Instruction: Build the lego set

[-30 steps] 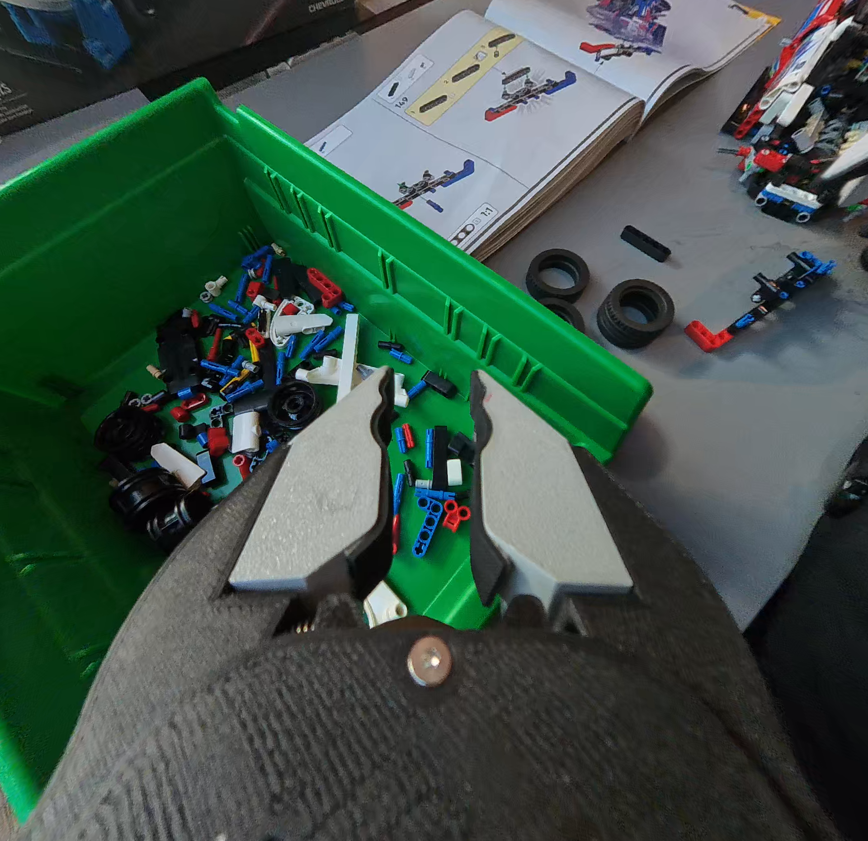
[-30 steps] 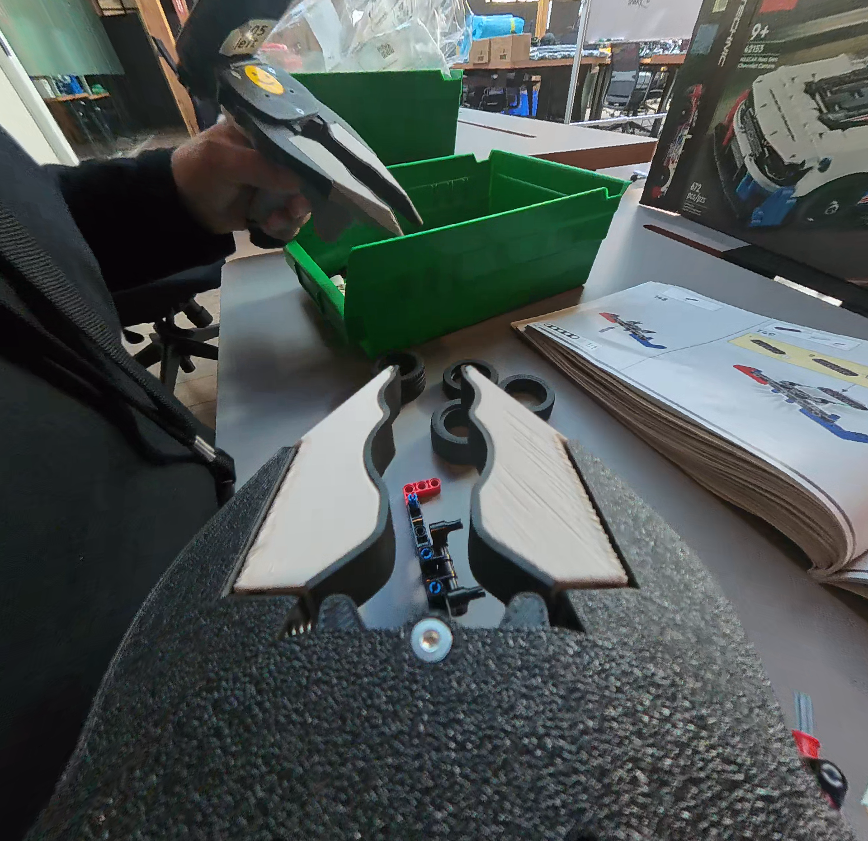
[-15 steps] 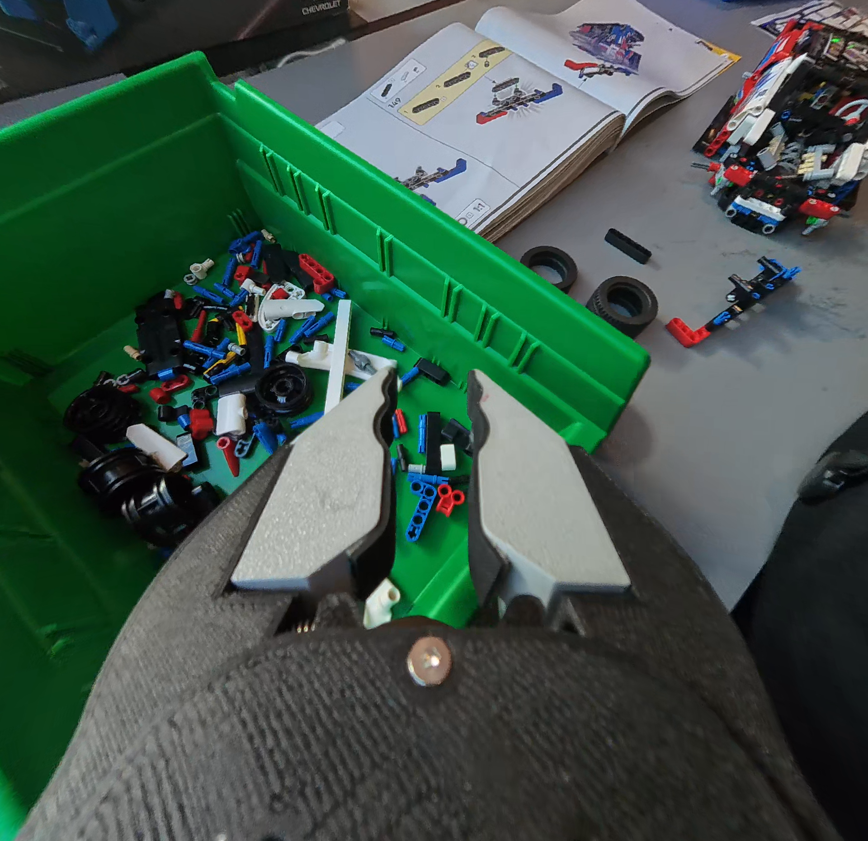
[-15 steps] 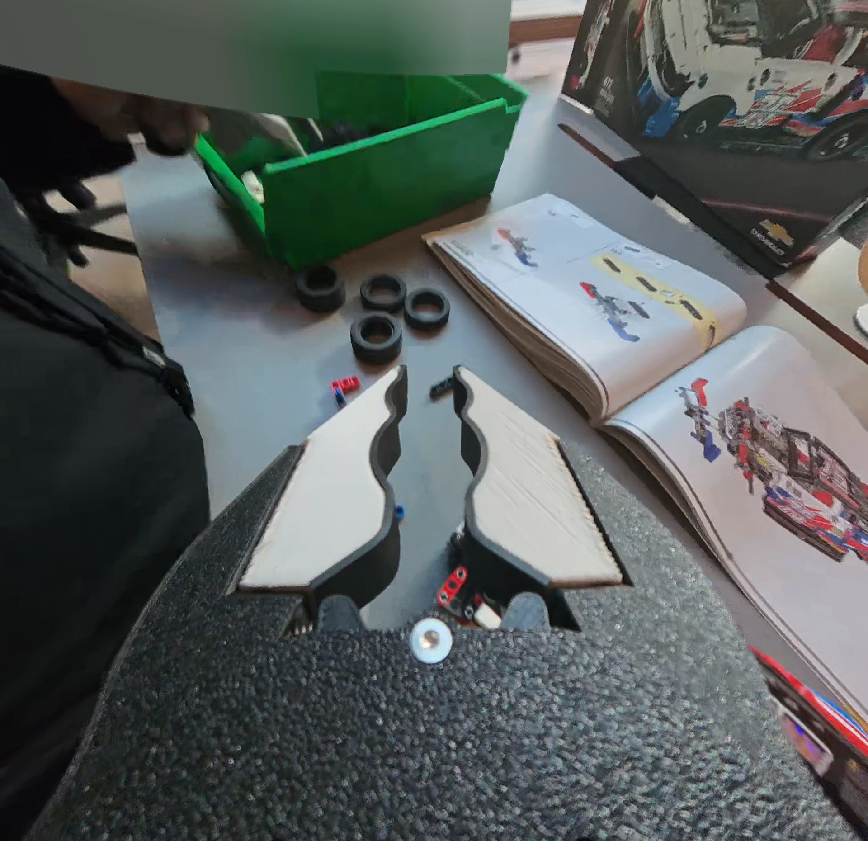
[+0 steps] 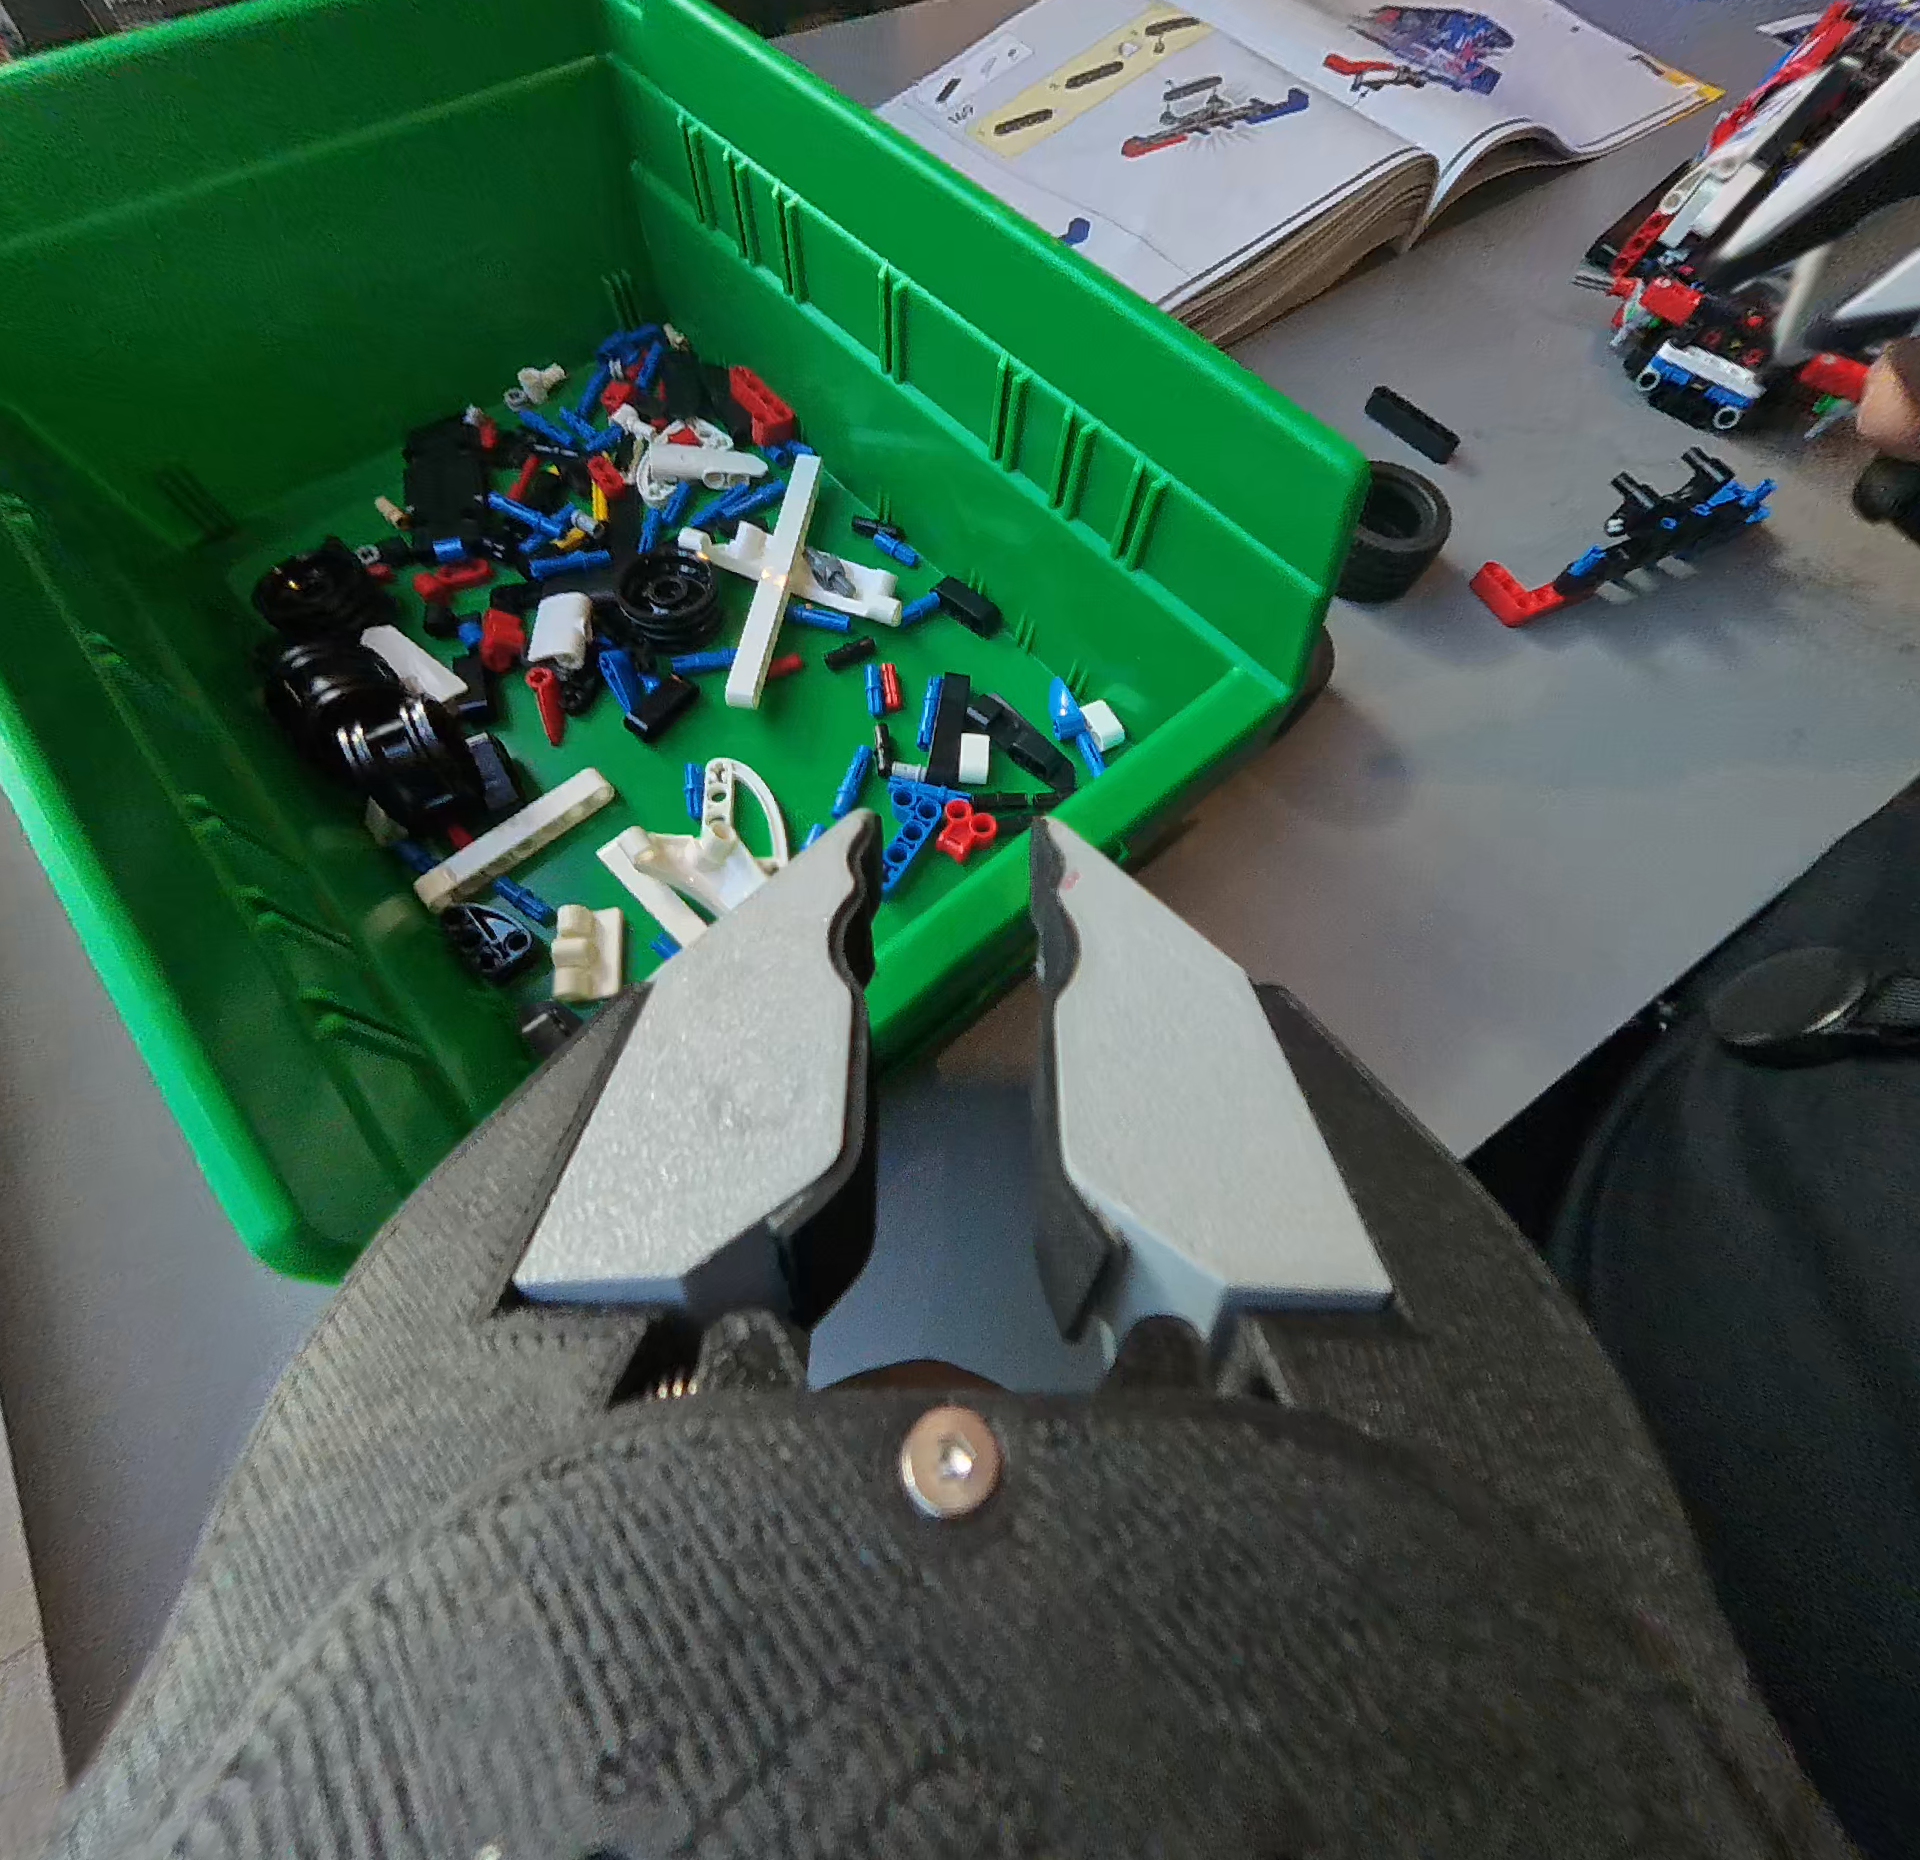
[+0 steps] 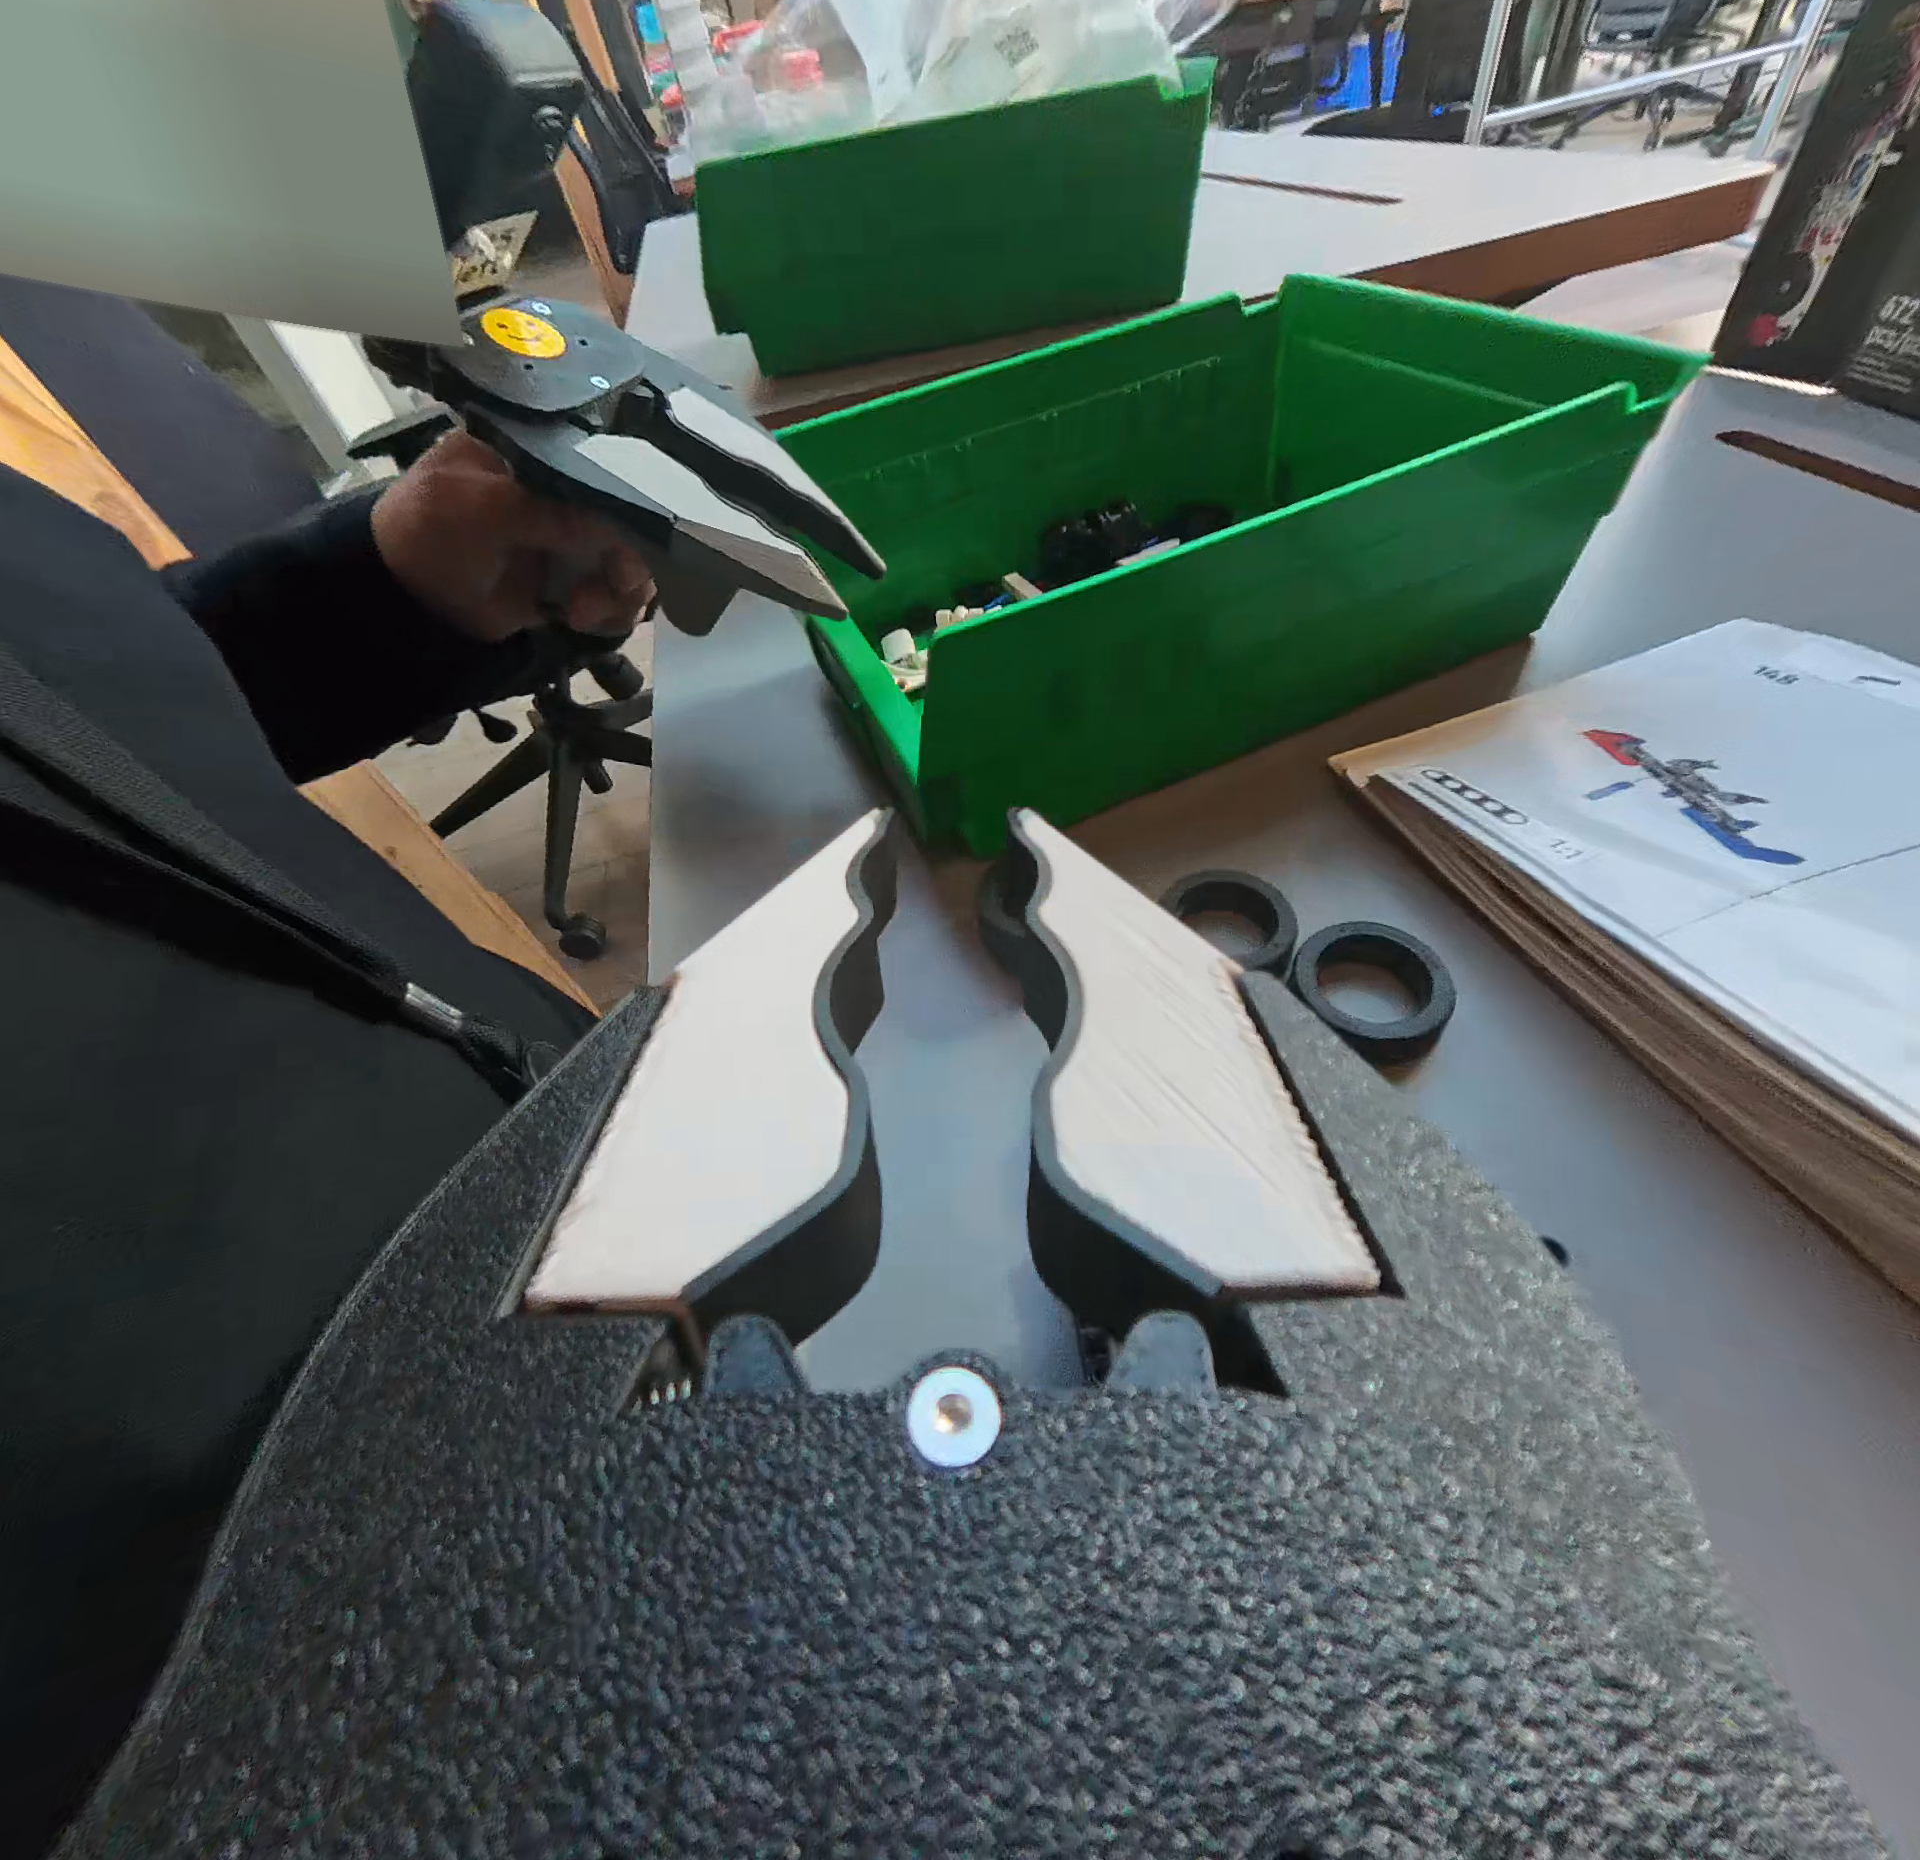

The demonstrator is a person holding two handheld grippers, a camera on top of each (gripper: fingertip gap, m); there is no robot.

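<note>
the big green plastic bin [image 5: 1091,376] holds the loose small plastic lego pieces [image 5: 727,605]: light, hard, slick, so pinch 1 across its flat sides. the left gripper [image 5: 951,844], spread and empty, hangs over the bin's near edge; the right gripper [image 6: 951,834], spread and empty, hangs above the grey table [image 6: 1558,1239].

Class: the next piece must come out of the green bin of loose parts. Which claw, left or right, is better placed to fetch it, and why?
Left. The left claw hangs open at the green bin's near rim, over the loose parts. The right claw, also open, sits low over the table outside the bin, near the tyres.
</note>
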